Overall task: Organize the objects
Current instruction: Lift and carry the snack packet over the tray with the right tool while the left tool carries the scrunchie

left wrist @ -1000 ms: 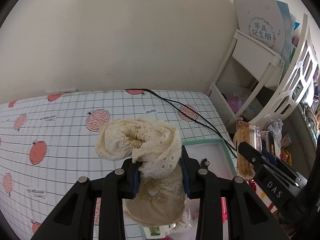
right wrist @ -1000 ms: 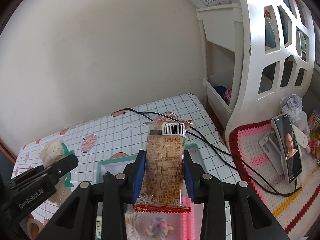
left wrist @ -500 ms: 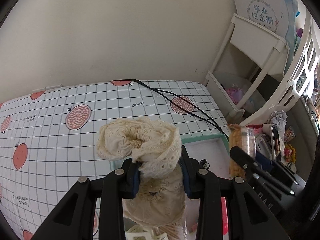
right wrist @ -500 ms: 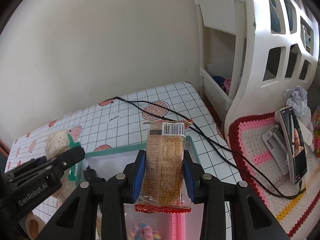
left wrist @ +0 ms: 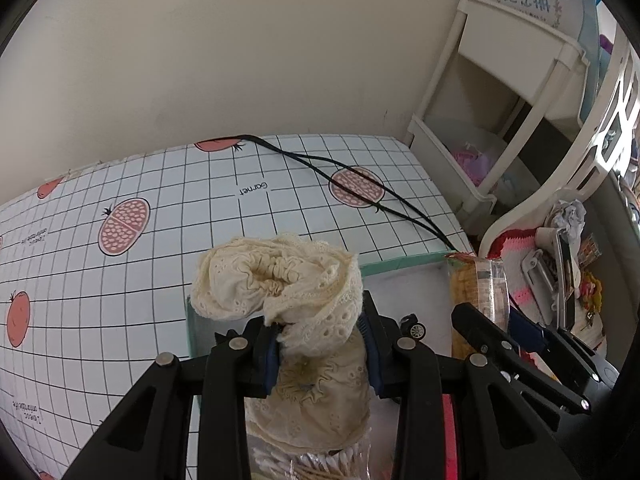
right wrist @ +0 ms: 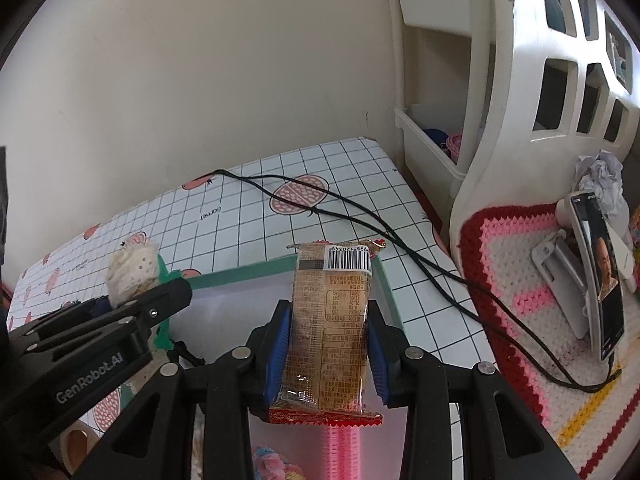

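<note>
the left gripper (left wrist: 320, 340) is clenched on a cream lace cloth (left wrist: 288, 288), most of which bunches loose above the jaws while another fold hangs below them. the right gripper (right wrist: 328, 340) is clenched on a brown snack packet (right wrist: 330, 320), pinched about the middle and standing upright, barcode end up. both are held over the green-rimmed tray (right wrist: 240, 276) that lies on the checked table cover (left wrist: 120, 280), the two grippers just beside each other. the likely step is setting both things down into the tray. the risk with the cloth is that it snags on the blue pads when the jaws release, or drapes over the tray rim and half falls outside. the packet is slick and top-heavy in this grip, so it could tip or slide out early. the black cable (right wrist: 360, 216) runs near the tray's far corner and could catch on a finger if the right gripper swings that way.
</note>
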A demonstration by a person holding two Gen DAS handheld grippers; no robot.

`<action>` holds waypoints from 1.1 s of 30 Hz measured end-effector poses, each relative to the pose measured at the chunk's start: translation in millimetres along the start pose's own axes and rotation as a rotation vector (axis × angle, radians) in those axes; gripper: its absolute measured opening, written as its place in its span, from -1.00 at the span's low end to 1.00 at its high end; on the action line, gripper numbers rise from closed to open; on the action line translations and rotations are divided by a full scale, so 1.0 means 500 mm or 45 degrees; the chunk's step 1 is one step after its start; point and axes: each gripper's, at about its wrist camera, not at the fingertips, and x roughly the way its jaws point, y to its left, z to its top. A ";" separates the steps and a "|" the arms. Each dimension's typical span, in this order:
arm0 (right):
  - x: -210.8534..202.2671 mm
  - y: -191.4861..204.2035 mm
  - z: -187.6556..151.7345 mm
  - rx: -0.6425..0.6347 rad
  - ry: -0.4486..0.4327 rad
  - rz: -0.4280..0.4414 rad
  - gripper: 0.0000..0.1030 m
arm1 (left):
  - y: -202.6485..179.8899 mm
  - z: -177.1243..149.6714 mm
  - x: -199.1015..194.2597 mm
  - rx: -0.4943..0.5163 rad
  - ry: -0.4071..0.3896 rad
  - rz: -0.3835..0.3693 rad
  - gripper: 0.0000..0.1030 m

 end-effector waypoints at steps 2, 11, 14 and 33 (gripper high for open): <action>0.006 0.000 -0.005 -0.002 0.010 -0.003 -0.26 | -0.002 0.000 0.008 0.003 0.014 0.000 -0.30; 0.027 0.004 -0.019 -0.017 0.038 0.002 -0.26 | 0.001 -0.010 0.037 0.000 0.051 0.017 -0.30; 0.033 0.002 -0.022 -0.012 0.046 -0.001 -0.26 | 0.002 -0.009 0.040 0.004 0.053 0.020 -0.30; 0.053 0.000 -0.033 0.009 0.082 0.003 -0.27 | 0.002 -0.009 0.080 0.017 0.155 0.075 -0.29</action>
